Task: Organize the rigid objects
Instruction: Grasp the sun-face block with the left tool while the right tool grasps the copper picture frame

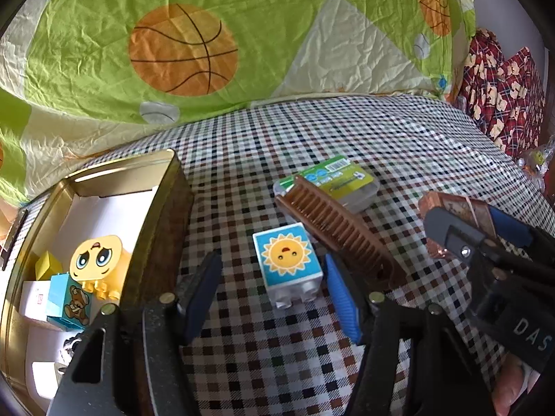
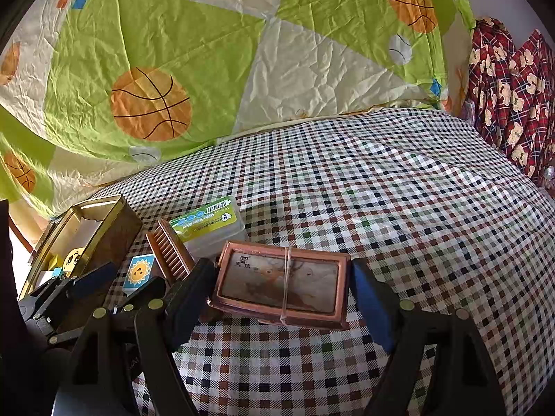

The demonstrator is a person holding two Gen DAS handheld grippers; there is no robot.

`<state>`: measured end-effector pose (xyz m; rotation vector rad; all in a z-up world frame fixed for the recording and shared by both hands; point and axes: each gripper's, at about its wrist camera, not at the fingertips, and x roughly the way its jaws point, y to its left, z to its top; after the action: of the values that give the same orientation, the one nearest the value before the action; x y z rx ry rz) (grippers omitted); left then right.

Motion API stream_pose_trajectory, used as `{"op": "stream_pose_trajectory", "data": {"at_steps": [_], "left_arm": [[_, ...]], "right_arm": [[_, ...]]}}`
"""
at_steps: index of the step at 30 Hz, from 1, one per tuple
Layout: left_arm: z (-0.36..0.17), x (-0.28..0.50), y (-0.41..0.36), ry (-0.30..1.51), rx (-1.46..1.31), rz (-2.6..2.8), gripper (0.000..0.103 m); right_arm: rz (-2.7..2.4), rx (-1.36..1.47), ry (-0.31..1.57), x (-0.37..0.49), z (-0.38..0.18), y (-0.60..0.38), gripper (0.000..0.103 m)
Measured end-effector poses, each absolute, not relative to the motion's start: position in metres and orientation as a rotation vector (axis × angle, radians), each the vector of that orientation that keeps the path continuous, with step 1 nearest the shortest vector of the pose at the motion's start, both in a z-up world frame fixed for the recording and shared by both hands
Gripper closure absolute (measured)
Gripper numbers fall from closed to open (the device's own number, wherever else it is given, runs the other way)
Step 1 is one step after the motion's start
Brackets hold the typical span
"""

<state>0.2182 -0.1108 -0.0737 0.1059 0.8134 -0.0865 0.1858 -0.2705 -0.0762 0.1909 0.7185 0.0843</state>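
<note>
A blue toy block with a sun face (image 1: 287,265) lies on the checked cloth between the open fingers of my left gripper (image 1: 272,289), untouched. A brown comb (image 1: 341,234) leans just right of it. My right gripper (image 2: 282,287) has its fingers on both ends of a copper-coloured box with a deer picture (image 2: 281,286) and holds it; it also shows in the left wrist view (image 1: 458,215). A gold tin (image 1: 152,208) at the left holds a yellow face toy (image 1: 97,260), a bear block (image 1: 71,306) and other pieces.
A clear plastic box with a green label (image 1: 341,178) lies behind the comb. A green basketball quilt (image 1: 208,41) rises behind the cloth. Red patterned fabric (image 1: 503,93) is at the far right. The checked cloth (image 2: 416,190) stretches right.
</note>
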Motion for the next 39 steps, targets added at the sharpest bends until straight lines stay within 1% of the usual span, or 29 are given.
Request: {"op": "stream_pose_trajectory", "data": {"at_steps": [1,2,4,6,7,12,32,39], "left_arm": [[-0.076,0.221,-0.109,0.834,0.088,-0.096,0.041],[-0.077,0.222,-0.107,0.838,0.072,-0.104,0.045],[-0.078,0.223,-0.105,0.844,0.053,-0.111,0.047],[-0.078,0.223,-0.103,0.843,0.039,-0.126,0.066],[-0.078,0.223,-0.103,0.845,0.036,-0.131,0.072],[-0.075,0.218,-0.099,0.817,0.002,-0.143,0.072],[-0.049,0.179,-0.1,0.575,0.065,-0.078,0.072],[-0.045,0.171,-0.093,0.548,0.036,-0.078,0.072]], "right_arm": [[0.084,0.188,0.719,0.186,-0.076,-0.27,0.022],[0.085,0.186,0.719,0.186,-0.076,-0.27,0.022],[0.085,0.18,0.719,0.186,-0.076,-0.269,0.022],[0.083,0.176,0.717,0.186,-0.075,-0.267,0.022],[0.083,0.173,0.715,0.186,-0.075,-0.267,0.022],[0.084,0.166,0.692,0.182,-0.072,-0.265,0.022],[0.084,0.138,0.57,0.163,-0.058,-0.26,0.022],[0.072,0.128,0.545,0.159,-0.055,-0.259,0.022]]}}
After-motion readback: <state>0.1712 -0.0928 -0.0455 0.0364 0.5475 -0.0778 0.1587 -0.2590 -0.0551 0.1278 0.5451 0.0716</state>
